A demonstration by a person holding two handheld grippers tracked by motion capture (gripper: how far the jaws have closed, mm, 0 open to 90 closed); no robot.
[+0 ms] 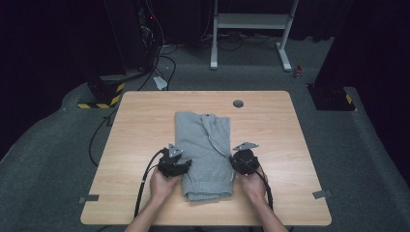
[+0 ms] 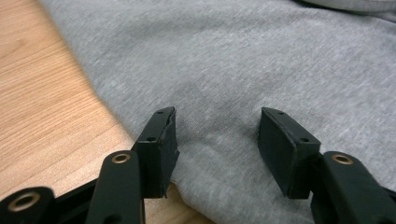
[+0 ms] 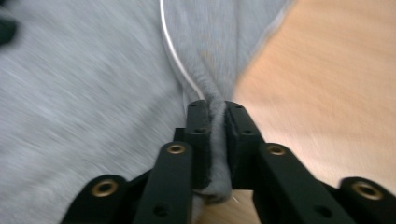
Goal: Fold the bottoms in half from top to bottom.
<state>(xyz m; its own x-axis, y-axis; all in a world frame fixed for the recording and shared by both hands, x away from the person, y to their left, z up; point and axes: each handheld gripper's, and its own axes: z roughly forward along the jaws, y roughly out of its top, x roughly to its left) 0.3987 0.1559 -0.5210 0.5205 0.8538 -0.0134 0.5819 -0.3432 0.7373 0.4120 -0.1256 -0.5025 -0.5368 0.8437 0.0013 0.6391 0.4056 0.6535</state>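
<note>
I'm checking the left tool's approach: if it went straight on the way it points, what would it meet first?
Most likely the grey sweatshirt: the left tool stands open over its edge, cloth straight ahead between the jaws. How far above the fabric it sits is unclear.

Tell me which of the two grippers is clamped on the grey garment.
The right gripper: its jaws pinch a fold of the grey garment at its edge. The left gripper stands open over the fabric, gripping nothing.
</note>
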